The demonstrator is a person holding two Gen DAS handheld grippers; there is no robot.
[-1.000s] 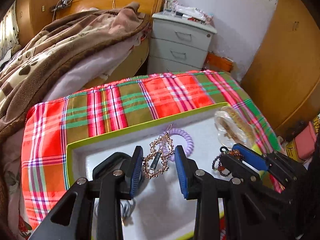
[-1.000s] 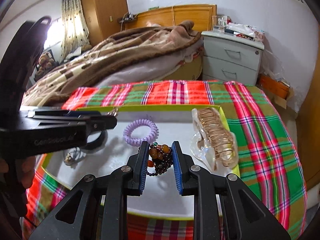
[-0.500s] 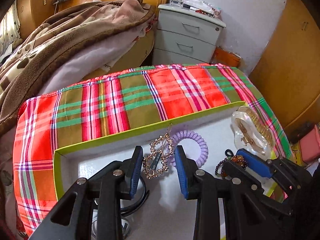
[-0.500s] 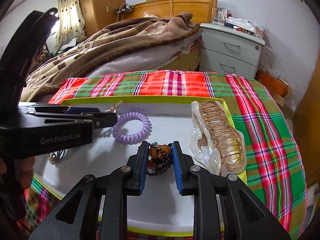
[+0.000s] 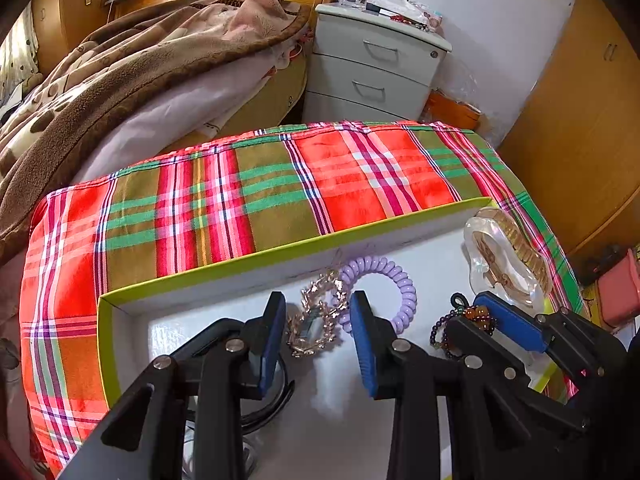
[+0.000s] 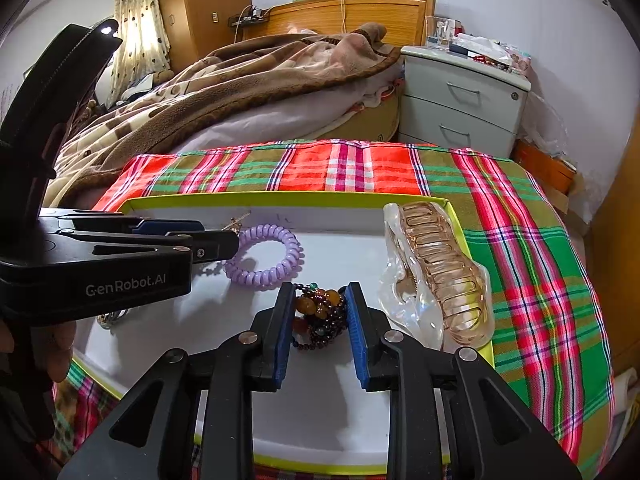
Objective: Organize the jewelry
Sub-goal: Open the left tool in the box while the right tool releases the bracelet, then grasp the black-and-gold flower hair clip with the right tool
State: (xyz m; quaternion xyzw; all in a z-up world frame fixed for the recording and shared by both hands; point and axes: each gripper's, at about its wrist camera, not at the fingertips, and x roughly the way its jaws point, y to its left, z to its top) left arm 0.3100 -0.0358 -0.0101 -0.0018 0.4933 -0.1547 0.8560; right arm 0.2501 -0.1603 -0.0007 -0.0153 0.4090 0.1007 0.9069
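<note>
In the left wrist view, the left gripper point(image 5: 318, 320) holds a gold earring point(image 5: 318, 320) between its blue pads, above the white tray point(image 5: 248, 264), just beside a purple coil hair tie point(image 5: 400, 284). In the right wrist view, the right gripper point(image 6: 318, 312) is closed on a dark bead bracelet point(image 6: 320, 314) over the same tray, near a clear hair claw point(image 6: 436, 268) at the right wall.

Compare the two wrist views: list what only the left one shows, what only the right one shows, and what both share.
Only the left wrist view shows the gold earring face-on between the left gripper pads, and the black hoop beneath them.

Only the right wrist view shows the curtain and the beaded bracelet face-on, clamped in the right gripper.

Both show the green-rimmed tray, purple coil hair tie, clear hair claw and plaid cloth.
</note>
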